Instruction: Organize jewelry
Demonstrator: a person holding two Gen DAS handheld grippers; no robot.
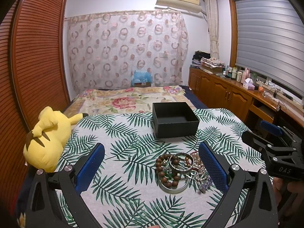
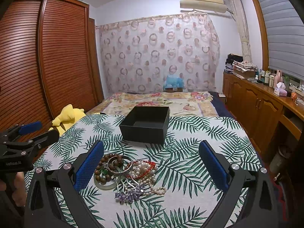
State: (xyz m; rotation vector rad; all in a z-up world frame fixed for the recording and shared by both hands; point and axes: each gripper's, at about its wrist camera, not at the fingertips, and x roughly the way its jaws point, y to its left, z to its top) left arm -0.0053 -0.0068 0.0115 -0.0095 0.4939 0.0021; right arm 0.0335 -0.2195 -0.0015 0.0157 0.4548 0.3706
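Observation:
A pile of jewelry (image 1: 180, 169) lies on the palm-leaf cloth: a brown wooden bead bracelet (image 2: 103, 168), a silver bangle (image 2: 118, 164), a pale jade bangle (image 2: 105, 186), pearl strands (image 2: 146, 174) and a purple flower piece (image 2: 129, 194). Behind the pile stands an open, empty black box (image 1: 174, 119) (image 2: 146, 125). My left gripper (image 1: 152, 148) is open, with the pile between its blue pads near the right one. My right gripper (image 2: 152, 148) is open too, with the pile by its left pad. Each gripper shows in the other's view: the right gripper (image 1: 258, 133) and the left gripper (image 2: 43, 131).
A yellow plush toy (image 1: 45, 138) lies at the left edge of the cloth. A bed with a floral cover (image 1: 129, 98) stretches behind the box. A wooden wardrobe (image 2: 47, 66) stands on the left, and low wooden cabinets (image 2: 256, 102) with bottles stand on the right.

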